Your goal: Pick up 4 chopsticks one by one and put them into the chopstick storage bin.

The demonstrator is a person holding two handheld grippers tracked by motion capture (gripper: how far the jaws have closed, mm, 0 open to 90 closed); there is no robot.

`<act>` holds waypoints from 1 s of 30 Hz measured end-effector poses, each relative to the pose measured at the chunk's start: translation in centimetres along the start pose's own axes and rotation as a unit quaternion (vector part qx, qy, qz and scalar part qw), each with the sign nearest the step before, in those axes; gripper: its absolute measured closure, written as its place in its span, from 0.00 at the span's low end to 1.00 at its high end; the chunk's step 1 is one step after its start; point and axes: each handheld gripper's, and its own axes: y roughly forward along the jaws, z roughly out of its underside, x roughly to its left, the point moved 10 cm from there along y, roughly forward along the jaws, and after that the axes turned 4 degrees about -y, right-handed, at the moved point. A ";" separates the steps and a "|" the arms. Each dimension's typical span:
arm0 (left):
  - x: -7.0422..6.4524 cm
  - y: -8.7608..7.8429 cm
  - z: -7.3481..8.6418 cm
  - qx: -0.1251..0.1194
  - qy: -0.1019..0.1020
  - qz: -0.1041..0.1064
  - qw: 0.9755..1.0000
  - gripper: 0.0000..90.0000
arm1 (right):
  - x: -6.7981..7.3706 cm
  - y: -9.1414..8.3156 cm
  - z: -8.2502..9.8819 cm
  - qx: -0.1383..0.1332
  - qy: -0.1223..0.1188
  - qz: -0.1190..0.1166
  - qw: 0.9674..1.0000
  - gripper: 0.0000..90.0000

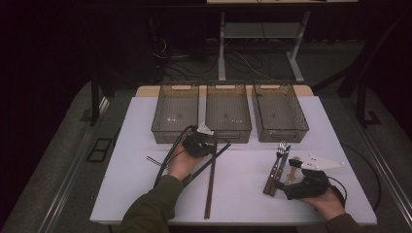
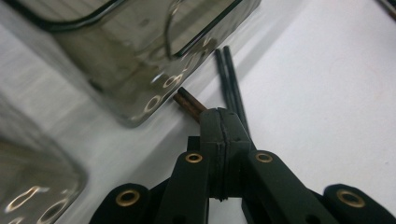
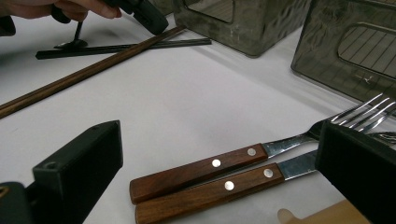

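chopsticks, brown pair (image 2: 189,104), pinched at far end in closed left gripper (image 2: 223,122), just beside middle bin (image 1: 228,114); rest of pair lies on white table (image 1: 243,194). right gripper (image 3: 224,158) wide open, holding nothing, two wood-handled forks (image 3: 205,175) lying between its jaws.

three bins (image 1: 228,114) wall the far side; middle table (image 1: 243,170) lies open.

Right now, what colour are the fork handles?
The fork handles are reddish-brown wood with silver rivets, clearest in the right gripper view.
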 end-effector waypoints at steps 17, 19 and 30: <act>-1.5 1.1 -0.7 0.000 0.017 0.012 1.000 1.00 | 0.0 -0.1 0.0 -0.002 0.000 0.000 1.000 0.01; -1.6 1.1 -0.8 -0.001 0.021 0.014 1.000 1.00 | 0.0 -0.1 0.0 -0.002 0.000 0.000 1.000 0.01; -2.7 1.7 -1.0 0.002 0.031 0.023 0.999 1.00 | 0.0 -0.1 0.0 -0.002 0.000 0.000 1.000 0.01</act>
